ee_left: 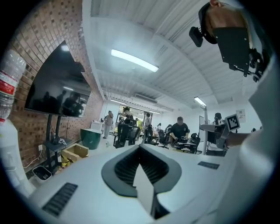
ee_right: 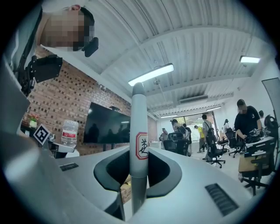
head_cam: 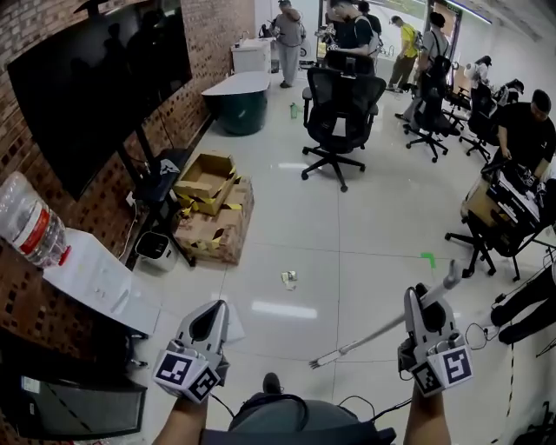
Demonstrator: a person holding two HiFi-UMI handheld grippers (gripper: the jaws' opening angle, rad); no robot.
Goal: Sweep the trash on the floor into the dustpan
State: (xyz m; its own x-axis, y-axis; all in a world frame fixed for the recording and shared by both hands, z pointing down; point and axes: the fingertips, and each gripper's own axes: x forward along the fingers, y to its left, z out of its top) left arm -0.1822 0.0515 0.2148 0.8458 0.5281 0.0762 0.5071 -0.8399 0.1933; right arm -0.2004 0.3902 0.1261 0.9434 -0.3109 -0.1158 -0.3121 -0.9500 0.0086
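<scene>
Nearest us, our left hand-held gripper (head_cam: pixel 210 313) points up and forward. Its jaws are pressed together on a thin white flat piece (ee_left: pixel 144 190) that stands edge-on between them; we cannot tell what that piece belongs to.

Our right hand-held gripper (head_cam: pixel 423 300) pinches a grey broom handle (head_cam: pixel 373 335). The handle carries a red-bordered label (ee_right: pixel 141 146) just where the jaws close on it. We see its rounded top poke past the jaws toward the upper right. The rest slants down to the left and ends low between the two grippers, and that lower end is too small for us to make out.

Ahead of us, on the glossy white floor (head_cam: pixel 347 252), a small crumpled scrap of trash (head_cam: pixel 289 279) lies well apart from both grippers. A green bit (head_cam: pixel 427 258) lies farther right.

Cardboard boxes (head_cam: pixel 213 204) sit at the left beside the brick wall (head_cam: pixel 217 26), below a dark screen (head_cam: pixel 95 78). A black office chair (head_cam: pixel 340 109) stands beyond the trash. At our left a plastic water bottle (head_cam: pixel 30 224) stands on a white surface (head_cam: pixel 100 278).
</scene>
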